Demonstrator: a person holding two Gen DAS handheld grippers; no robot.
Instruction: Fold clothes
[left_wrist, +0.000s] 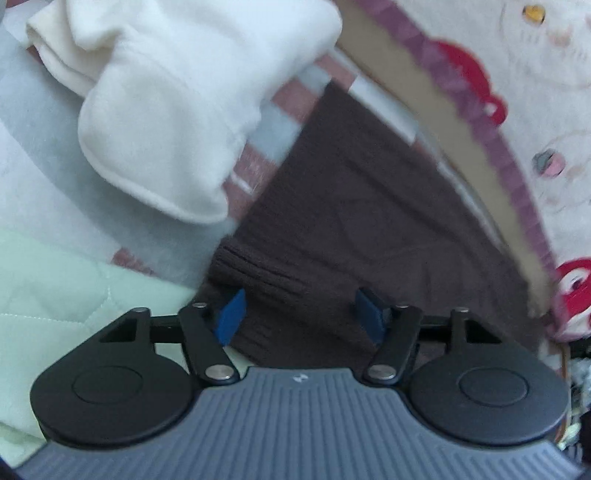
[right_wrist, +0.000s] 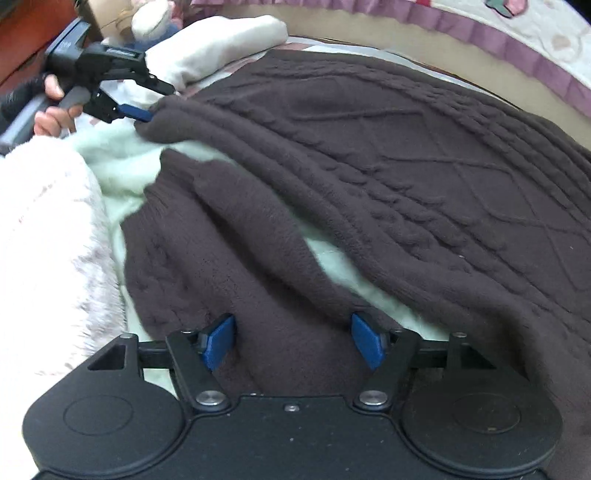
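Observation:
A dark brown cable-knit sweater (right_wrist: 388, 155) lies spread over a pale green quilt (right_wrist: 110, 162), with a sleeve (right_wrist: 229, 258) folded toward me. My right gripper (right_wrist: 291, 343) is open low over that sleeve, whose cloth lies between the blue pads (right_wrist: 218, 343). My left gripper (left_wrist: 300, 315) is open too, with the sweater's ribbed edge (left_wrist: 255, 277) between its spread fingers. In the right wrist view the left gripper (right_wrist: 149, 101), held by a hand (right_wrist: 55, 110), meets the sweater's far left corner.
A folded white fleece garment (left_wrist: 159, 110) lies just beyond the sweater's left edge. A fluffy pinkish-white cloth (right_wrist: 44, 236) sits at the near left. A patterned bedspread with a purple border (left_wrist: 517, 177) runs along the far right side.

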